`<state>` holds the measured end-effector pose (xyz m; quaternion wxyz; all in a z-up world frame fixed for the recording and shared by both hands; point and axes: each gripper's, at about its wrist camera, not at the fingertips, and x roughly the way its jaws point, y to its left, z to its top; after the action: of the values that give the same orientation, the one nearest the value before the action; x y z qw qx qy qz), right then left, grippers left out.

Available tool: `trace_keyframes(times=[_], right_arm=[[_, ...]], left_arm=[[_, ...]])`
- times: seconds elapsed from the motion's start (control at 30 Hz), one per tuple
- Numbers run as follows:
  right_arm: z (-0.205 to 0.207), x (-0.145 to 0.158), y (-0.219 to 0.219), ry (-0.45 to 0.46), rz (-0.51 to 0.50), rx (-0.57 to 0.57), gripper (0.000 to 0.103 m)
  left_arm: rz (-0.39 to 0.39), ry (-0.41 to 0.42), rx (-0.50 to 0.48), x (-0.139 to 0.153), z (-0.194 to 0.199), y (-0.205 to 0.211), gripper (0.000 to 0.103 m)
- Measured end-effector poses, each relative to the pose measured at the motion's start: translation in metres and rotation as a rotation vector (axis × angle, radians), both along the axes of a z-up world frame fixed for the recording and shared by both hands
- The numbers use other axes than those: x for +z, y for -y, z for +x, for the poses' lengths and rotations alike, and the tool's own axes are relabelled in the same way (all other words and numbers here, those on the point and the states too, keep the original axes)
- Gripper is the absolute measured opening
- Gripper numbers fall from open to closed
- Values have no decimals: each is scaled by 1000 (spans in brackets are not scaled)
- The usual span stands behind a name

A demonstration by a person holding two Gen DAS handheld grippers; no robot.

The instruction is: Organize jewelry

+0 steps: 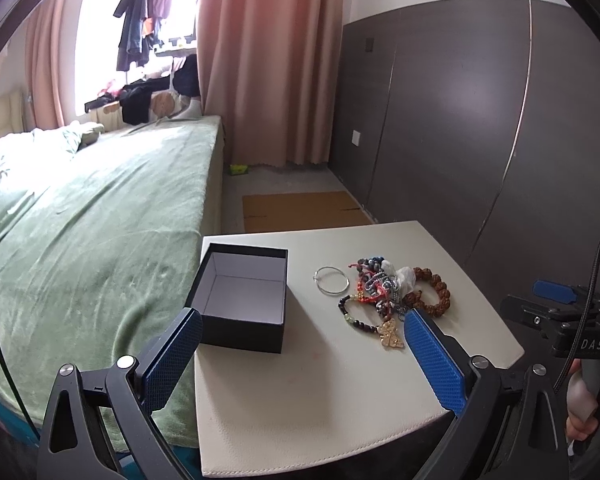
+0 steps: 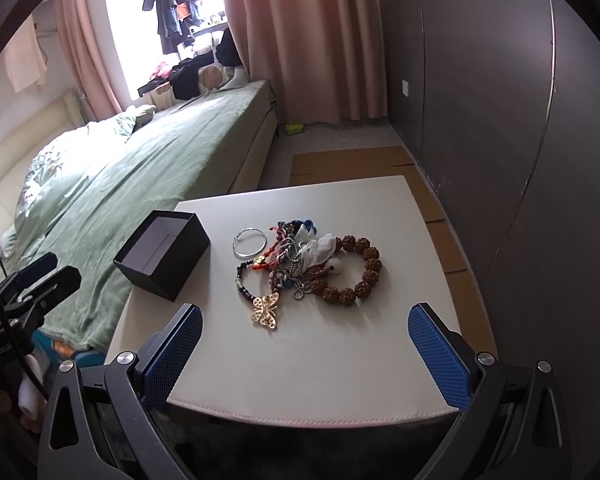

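Jewelry pile (image 2: 300, 264) untouched mid-table, right of empty black box (image 2: 162, 254) at left edge; nothing packed yet. Left gripper (image 1: 302, 344), right gripper (image 2: 305, 340): fingers wide, holding nothing.

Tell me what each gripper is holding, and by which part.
Nothing. The left gripper and right gripper are both open and empty above the table.

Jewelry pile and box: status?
Left hand-held gripper open, empty; right hand-held gripper the same. Tangled jewelry pile untouched on white table. Open black box empty beside it. Path clear.
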<state>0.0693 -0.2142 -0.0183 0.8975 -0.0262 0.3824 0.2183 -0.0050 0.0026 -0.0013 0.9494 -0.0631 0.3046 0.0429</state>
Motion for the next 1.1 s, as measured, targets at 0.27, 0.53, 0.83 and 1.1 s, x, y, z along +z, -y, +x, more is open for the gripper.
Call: trace_keyframes(times=[0.27, 0.53, 0.83, 1.1], right_arm=[[0, 0, -3, 0, -1, 5, 103], [2, -1, -1, -2, 1, -7, 103], [4, -1, 4, -3, 5, -17, 103], [4, 1, 7, 5, 20, -24, 103]], left_arm=[[3, 4, 4, 2, 0, -2, 101], [-2, -2, 8, 1, 2, -5, 101], [10, -6, 1, 0, 2, -3, 101], [-2, -10, 6, -2, 3, -8, 101]])
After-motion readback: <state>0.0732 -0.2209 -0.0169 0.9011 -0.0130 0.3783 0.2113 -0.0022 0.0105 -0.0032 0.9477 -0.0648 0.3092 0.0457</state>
